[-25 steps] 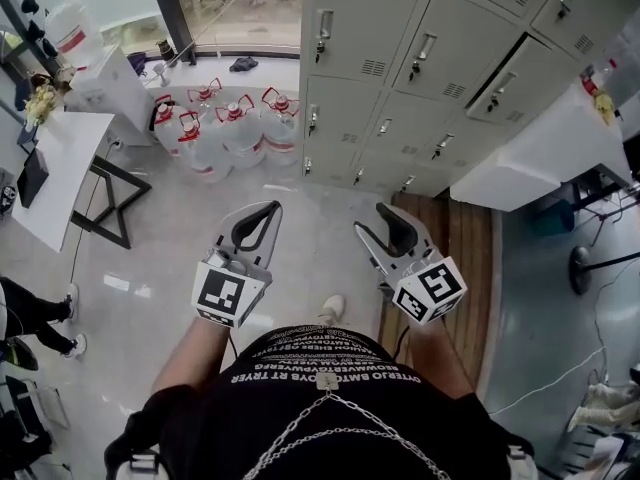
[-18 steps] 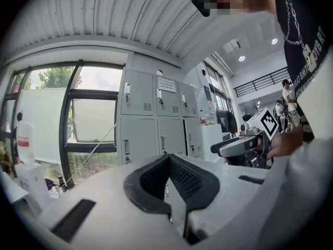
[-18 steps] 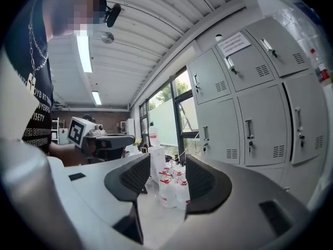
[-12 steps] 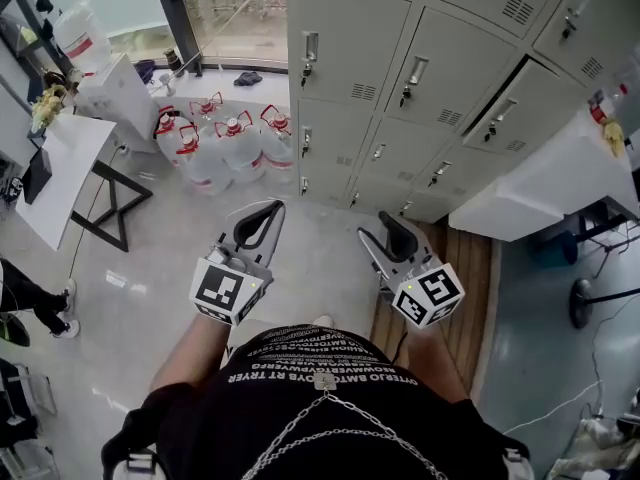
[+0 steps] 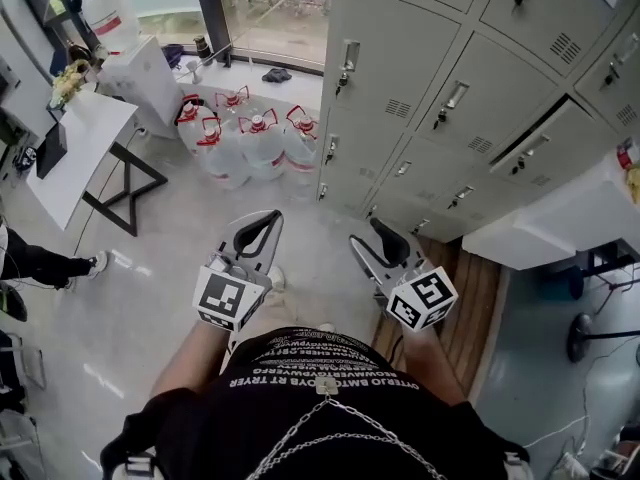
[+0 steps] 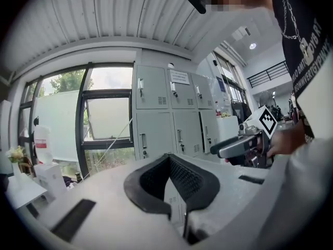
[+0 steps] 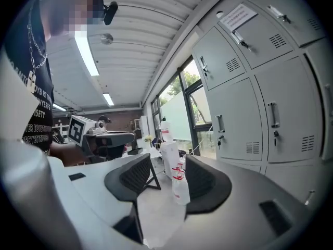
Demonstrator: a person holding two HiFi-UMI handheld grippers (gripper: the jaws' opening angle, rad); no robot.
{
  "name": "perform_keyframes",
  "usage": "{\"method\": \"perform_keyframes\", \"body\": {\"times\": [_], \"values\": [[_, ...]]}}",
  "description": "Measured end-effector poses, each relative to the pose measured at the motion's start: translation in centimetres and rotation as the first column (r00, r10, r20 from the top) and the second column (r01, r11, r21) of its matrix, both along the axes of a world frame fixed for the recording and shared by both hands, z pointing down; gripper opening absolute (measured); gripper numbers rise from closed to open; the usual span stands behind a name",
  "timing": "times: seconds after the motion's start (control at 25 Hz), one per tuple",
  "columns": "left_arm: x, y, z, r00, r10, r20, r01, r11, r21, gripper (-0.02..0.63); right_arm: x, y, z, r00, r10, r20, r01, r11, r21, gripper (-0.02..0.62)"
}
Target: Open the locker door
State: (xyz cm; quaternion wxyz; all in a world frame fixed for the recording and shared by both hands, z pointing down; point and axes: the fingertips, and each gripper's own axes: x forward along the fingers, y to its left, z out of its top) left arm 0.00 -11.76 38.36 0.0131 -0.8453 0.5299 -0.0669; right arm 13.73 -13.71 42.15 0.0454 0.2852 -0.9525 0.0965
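A bank of grey lockers fills the upper right of the head view. Its doors are closed, each with a small metal handle. Both grippers hang in front of the person's chest, above the floor and well short of the lockers. My left gripper has its fingertips touching, with nothing held. My right gripper stands open and empty. The left gripper view looks past its closed tips at the lockers. Water jugs show between the jaws of the right gripper, and the lockers stand to its right.
Several water jugs with red caps stand on the floor by the lockers' left end, under a window. A white folding table is at the left, a white counter at the right above a wooden strip. Someone's foot shows at the left edge.
The lockers have come nearer and sit larger in the head view. Both grippers stay side by side in front of the chest, their jaws unchanged.
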Motion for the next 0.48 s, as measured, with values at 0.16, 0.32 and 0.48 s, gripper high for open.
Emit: {"method": "perform_keyframes", "body": {"times": [0.16, 0.32, 0.48], "values": [[-0.7, -3.3, 0.7, 0.999, 0.04, -0.014, -0.04, 0.999, -0.008, 0.005, -1.0, -2.2, 0.9, 0.999, 0.031, -0.022, -0.032, 0.999, -0.016, 0.204], [-1.2, -7.7, 0.6, 0.993, 0.12, 0.005, -0.12, 0.993, 0.007, 0.005, -2.0, -5.6, 1.0, 0.996, 0.083, -0.03, -0.084, 0.996, -0.029, 0.204], [-3.1, -12.6, 0.3, 0.988, 0.156, -0.004, -0.156, 0.988, 0.015, 0.005, -3.9, -9.8, 0.5, 0.992, 0.122, -0.032, -0.123, 0.992, -0.023, 0.204]]}}
